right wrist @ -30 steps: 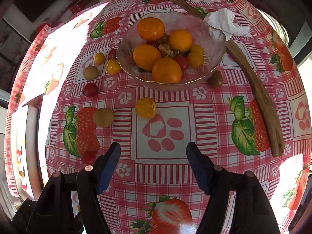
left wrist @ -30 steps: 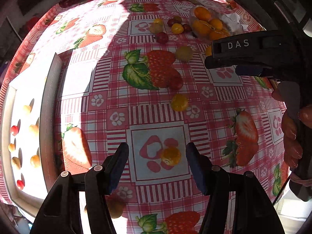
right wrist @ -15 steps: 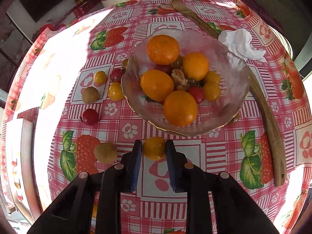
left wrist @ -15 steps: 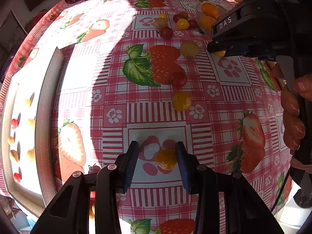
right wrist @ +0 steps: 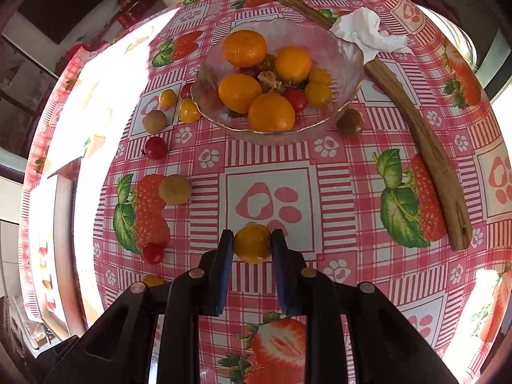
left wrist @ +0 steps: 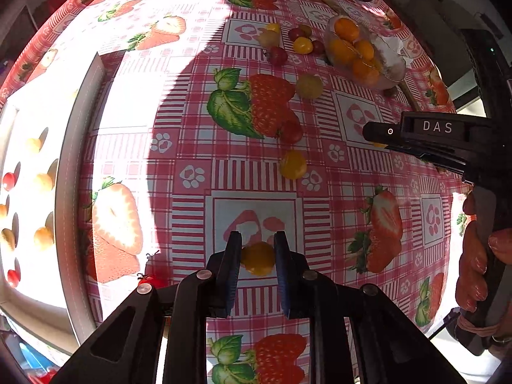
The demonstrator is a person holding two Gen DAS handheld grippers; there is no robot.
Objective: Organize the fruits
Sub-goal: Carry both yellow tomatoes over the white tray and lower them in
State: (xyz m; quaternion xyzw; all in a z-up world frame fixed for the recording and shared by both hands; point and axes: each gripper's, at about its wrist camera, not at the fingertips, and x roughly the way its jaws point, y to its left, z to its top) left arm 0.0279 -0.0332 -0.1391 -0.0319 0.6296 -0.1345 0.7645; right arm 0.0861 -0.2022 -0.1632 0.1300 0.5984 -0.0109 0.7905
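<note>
My left tongs [left wrist: 255, 257] and right tongs [right wrist: 251, 245] each pinch a yellow tomato [left wrist: 258, 258] sideways, ready for the sorting tray [left wrist: 68, 192] at the table's left edge.

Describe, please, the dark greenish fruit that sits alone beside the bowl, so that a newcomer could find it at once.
Start at the glass bowl of oranges on the strawberry-print tablecloth. Just outside its rim, on the side toward the long wooden utensil, one small round fruit lies on the cloth. It is murky olive-brown, while the loose fruits on the bowl's other side are yellow, tan or red.
</note>
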